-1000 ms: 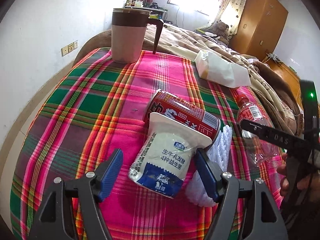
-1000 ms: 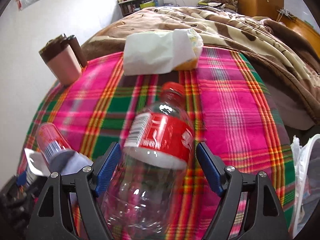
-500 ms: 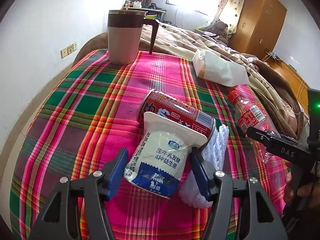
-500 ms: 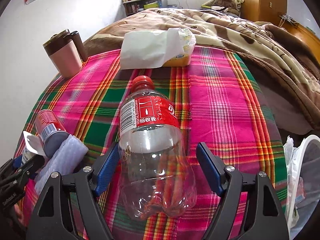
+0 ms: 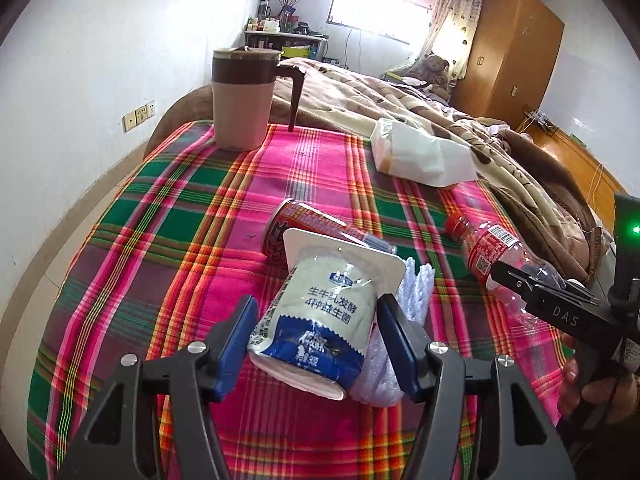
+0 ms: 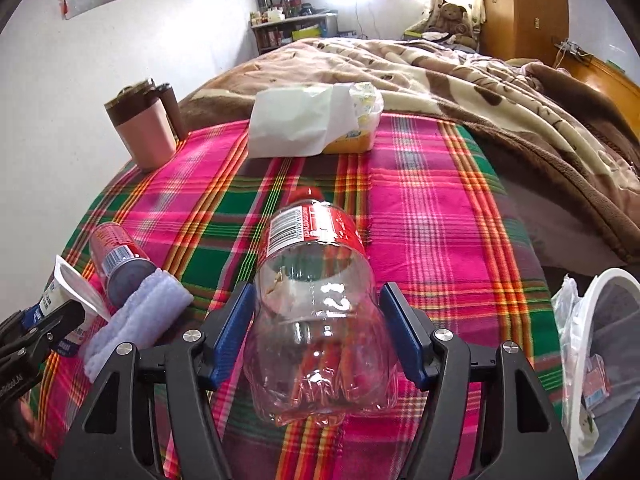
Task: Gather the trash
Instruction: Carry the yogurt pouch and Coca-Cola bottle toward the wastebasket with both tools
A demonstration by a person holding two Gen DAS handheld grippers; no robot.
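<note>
On the plaid cloth lie a white-and-blue yogurt cup (image 5: 316, 316), a red can (image 5: 308, 228), white foam wrap (image 5: 404, 320) and a clear plastic bottle (image 6: 320, 312) with a red label. My left gripper (image 5: 316, 340) is shut on the yogurt cup, which stands tilted between its blue pads. My right gripper (image 6: 320, 332) has its blue pads against both sides of the bottle's base. The bottle (image 5: 496, 256) and right gripper also show in the left wrist view. The can (image 6: 116, 252) and foam (image 6: 136, 320) show at left in the right wrist view.
A pink-and-brown lidded mug (image 5: 240, 100) stands at the back left. A tissue pack under white paper (image 6: 312, 120) lies at the back. A brown blanket (image 6: 520, 100) covers the bed beyond. A white-rimmed bin with a plastic liner (image 6: 592, 344) stands at the right.
My left gripper closed in on the yogurt cup and tilted it up. My right gripper advanced around the bottle's base and narrowed onto it.
</note>
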